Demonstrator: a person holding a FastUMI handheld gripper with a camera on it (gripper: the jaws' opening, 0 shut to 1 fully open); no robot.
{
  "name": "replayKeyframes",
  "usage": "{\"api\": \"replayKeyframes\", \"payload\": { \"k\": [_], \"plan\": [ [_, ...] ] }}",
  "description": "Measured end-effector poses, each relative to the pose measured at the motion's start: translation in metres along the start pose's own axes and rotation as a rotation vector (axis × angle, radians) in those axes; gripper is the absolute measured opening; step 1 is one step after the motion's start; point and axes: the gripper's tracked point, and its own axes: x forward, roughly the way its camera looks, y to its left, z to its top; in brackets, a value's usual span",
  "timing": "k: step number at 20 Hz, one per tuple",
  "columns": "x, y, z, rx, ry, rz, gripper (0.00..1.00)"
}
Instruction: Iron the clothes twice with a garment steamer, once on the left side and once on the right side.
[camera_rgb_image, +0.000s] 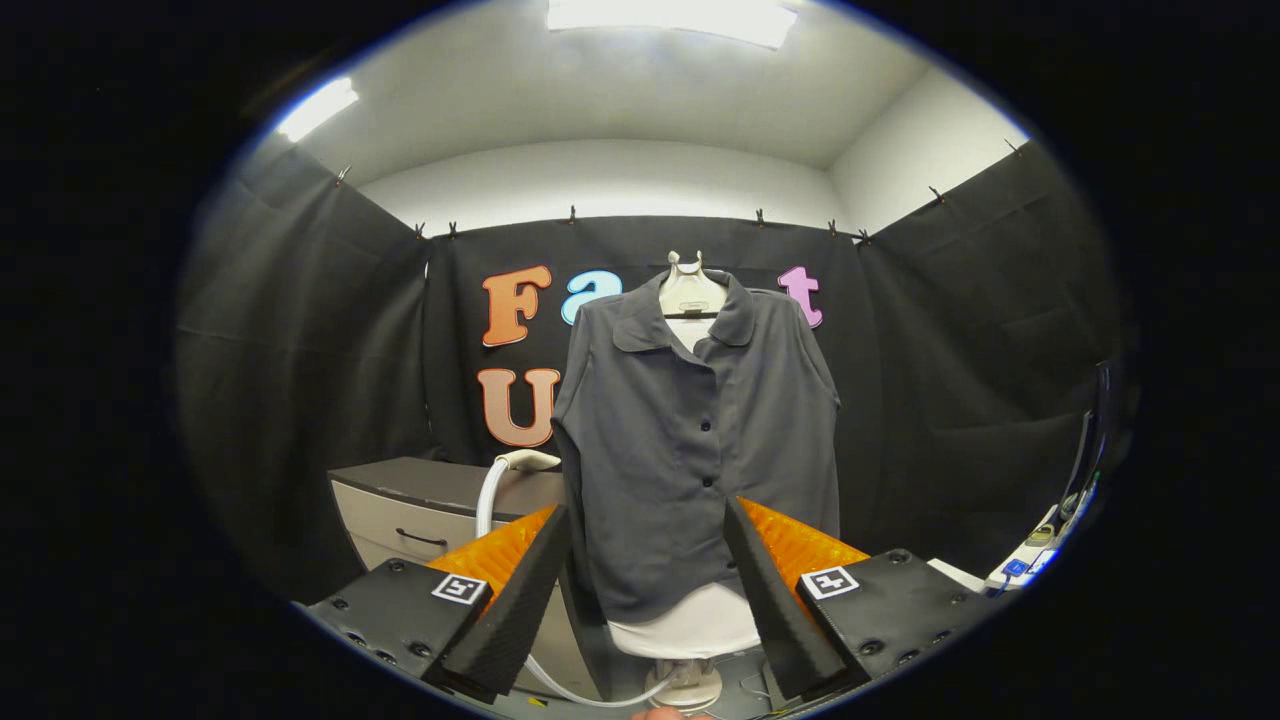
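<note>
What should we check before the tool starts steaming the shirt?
1. Tool open and free: ok, its fingers are spread wide and hold nothing.
2. Shirt hung up and facing the tool: ok, the grey shirt sits on a white torso form, beyond the fingers.
3. Shirt buttoned and hanging flat: ok, though some folds show.
4. Steamer found: cannot tell; a white hose runs from the cabinet top down past the stand, but the steamer head is not plain to see.
5. Steamer picked up: not ok, nothing is between the fingers yet.
</note>
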Motion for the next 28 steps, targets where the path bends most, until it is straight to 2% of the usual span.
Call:
{"api": "replayKeyframes", "payload": {
  "k": [18, 23, 28],
  "plan": [
    [0.019, 0.001, 0.002, -0.004, -0.021, -0.004, 0.98],
    [0.038, 0.0, 0.005, -0.003, -0.013, 0.062, 0.98],
    [0.072, 0.014, 0.012, 0.007, -0.002, 0.181, 0.98]
  ]
}}
